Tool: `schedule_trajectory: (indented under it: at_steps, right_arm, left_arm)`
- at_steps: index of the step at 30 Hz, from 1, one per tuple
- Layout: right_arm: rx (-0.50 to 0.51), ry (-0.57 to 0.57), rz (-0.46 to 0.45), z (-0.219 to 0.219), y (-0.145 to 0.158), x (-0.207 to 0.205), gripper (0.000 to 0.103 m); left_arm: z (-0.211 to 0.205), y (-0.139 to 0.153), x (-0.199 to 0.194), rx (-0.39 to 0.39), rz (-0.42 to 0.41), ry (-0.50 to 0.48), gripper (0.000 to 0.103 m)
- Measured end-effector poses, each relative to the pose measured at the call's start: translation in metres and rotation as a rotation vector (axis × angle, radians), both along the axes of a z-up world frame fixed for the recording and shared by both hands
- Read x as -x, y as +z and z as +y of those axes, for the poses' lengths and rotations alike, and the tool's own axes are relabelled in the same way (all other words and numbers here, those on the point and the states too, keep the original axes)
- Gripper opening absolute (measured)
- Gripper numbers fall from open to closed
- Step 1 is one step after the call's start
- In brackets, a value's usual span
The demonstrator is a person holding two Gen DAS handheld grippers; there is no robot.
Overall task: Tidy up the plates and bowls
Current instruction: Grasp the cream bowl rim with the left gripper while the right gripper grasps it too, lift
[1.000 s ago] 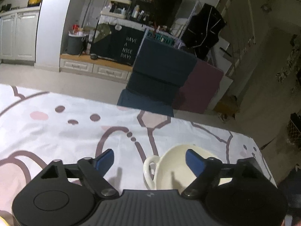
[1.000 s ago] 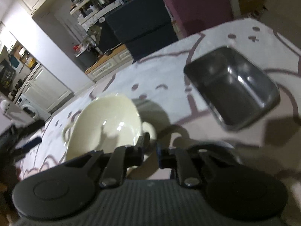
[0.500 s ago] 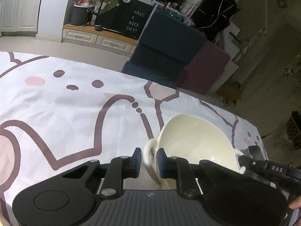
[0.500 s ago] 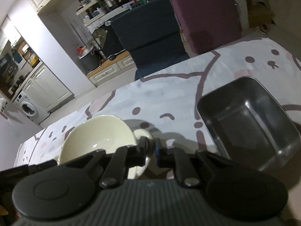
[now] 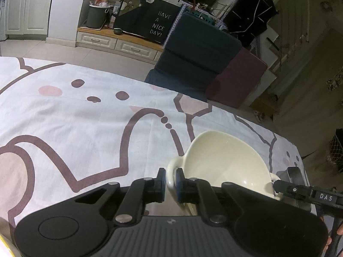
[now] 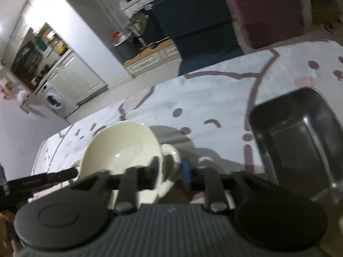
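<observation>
A cream two-handled bowl (image 5: 225,162) is held between both grippers over the patterned tablecloth (image 5: 85,128). My left gripper (image 5: 170,182) is shut on the bowl's left loop handle. In the right wrist view the same bowl (image 6: 122,147) sits left of centre. My right gripper (image 6: 169,168) is around its right loop handle (image 6: 171,156) with the jaws slightly parted. A dark metal rectangular tray (image 6: 298,137) lies on the cloth to the right of the bowl.
The table's far edge runs behind the bowl. Beyond it stand a dark blue chair (image 5: 199,57) and a maroon one (image 5: 238,81). The right gripper's body (image 5: 310,197) shows at the left wrist view's lower right.
My left gripper has closed on the bowl's left handle. My right gripper's jaws have parted a little around the right handle. The right wrist view has tilted, and the bowl sits higher against the table.
</observation>
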State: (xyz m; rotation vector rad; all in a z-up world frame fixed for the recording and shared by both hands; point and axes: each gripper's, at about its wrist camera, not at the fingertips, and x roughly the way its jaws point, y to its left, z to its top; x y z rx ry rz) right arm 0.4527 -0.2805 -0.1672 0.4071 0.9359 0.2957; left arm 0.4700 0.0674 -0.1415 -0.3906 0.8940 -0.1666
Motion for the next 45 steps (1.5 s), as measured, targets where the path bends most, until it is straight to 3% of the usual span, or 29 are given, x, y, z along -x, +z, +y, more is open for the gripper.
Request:
schedule_trajectory:
  at_steps: [3,7,9,10,13,19,27,32,37,41,45]
  right_arm:
    - [0.071,0.053,-0.03,0.015,0.002,0.0,0.051]
    - [0.149,0.064,-0.041,0.029,-0.002,-0.006,0.05]
    - [0.172,0.048,-0.033,0.03,-0.005,-0.009,0.032]
    - [0.187,0.035,-0.024,0.029,-0.007,-0.01,0.032]
    - [0.156,0.026,-0.006,0.023,-0.008,-0.011,0.031]
    - [0.164,0.018,-0.011,0.024,-0.007,-0.008,0.031]
    - [0.159,0.006,-0.015,0.025,-0.008,-0.006,0.031]
    - [0.171,0.017,-0.013,0.026,-0.007,-0.006,0.031]
    - [0.158,0.016,-0.011,0.024,-0.009,-0.007,0.031]
    - [0.163,0.008,-0.012,0.025,-0.009,-0.007,0.031]
    - [0.161,0.002,-0.005,0.025,-0.009,-0.007,0.031]
  left_arm:
    - [0.001,0.0,0.001,0.004,0.0,-0.003,0.011]
    - [0.004,0.0,0.001,0.02,0.009,-0.007,0.011]
    - [0.005,0.0,0.001,0.027,0.013,-0.011,0.011]
    - [0.004,0.0,0.001,0.026,0.014,-0.013,0.011]
    - [0.003,0.001,-0.001,0.025,0.024,-0.009,0.01]
    - [0.012,-0.002,0.0,0.103,0.045,0.013,0.012]
    - [0.006,-0.001,-0.002,0.072,0.042,0.015,0.012]
    - [0.014,-0.003,-0.003,0.185,0.055,0.033,0.03]
    - [0.0,-0.002,-0.004,0.087,0.046,-0.011,0.029]
    - [-0.007,-0.011,-0.008,0.045,0.074,-0.007,0.019]
    - [-0.008,-0.014,-0.009,0.043,0.076,-0.007,0.019]
